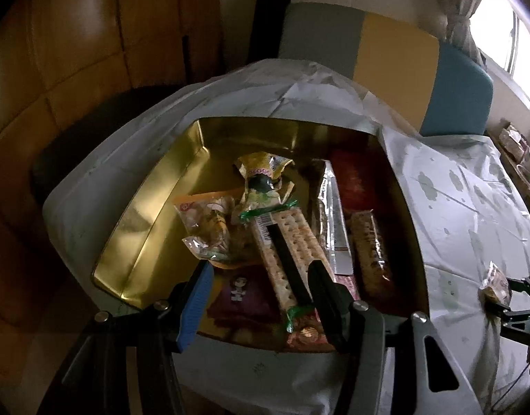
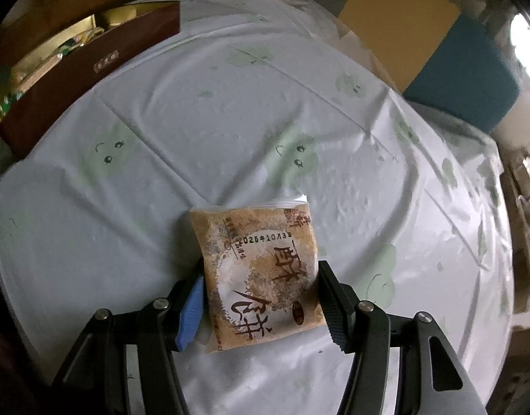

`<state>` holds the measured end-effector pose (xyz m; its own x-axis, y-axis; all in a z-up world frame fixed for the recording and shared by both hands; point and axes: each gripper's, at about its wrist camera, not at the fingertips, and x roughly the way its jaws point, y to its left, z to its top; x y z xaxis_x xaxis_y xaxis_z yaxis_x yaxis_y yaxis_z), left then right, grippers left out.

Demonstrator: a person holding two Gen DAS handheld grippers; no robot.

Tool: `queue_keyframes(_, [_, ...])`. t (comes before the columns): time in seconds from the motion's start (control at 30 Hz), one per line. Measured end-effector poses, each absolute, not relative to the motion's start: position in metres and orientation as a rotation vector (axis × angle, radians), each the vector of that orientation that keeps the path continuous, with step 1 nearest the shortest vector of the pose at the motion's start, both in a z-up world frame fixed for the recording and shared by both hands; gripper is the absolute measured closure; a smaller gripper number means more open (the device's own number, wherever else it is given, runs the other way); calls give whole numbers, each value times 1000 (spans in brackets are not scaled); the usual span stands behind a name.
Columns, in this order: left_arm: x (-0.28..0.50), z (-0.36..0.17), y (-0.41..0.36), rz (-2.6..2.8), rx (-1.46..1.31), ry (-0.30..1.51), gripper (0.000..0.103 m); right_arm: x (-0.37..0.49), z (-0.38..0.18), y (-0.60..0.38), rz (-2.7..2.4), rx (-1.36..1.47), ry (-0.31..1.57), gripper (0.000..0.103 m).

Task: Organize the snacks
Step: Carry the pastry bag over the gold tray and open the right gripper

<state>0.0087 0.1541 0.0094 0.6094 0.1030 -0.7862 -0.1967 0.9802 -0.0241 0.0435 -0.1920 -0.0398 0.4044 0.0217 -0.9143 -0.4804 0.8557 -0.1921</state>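
The right gripper has its two fingers pressed against either side of a square brown pastry packet printed with large dark Chinese characters and a date stamp; the blue-padded finger meets the packet's left edge and the black ribbed one its right edge, so the packet is clamped between them. Whether the packet touches the white tablecloth with its pale green cartoon shapes, or sits just above it, cannot be told. In the left wrist view the same gripper shows at the far right edge with the packet at its tips, over the cloth and well apart from the box. The left gripper hangs with its fingers spread wide and nothing between them, above the near end of a gold-lined box with dark red outer walls. Inside the box, directly beneath the spread fingers, lies a long sleeve of saltine-style crackers with green crimped ends; left of it is a clear bag of snacks, behind it a yellow and green wrapper, at the near end a purple packet with a cartoon figure, and to the right a silver foil pack and a brown biscuit bar in clear wrap. Beyond the table stands a chair back with grey, yellow and blue panels.
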Motion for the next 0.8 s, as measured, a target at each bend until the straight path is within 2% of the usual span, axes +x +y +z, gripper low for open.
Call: queue_keyframes(0.8, [-11,20,151,128,-123,851,45,44,-41,-194,299,-436,1120,43])
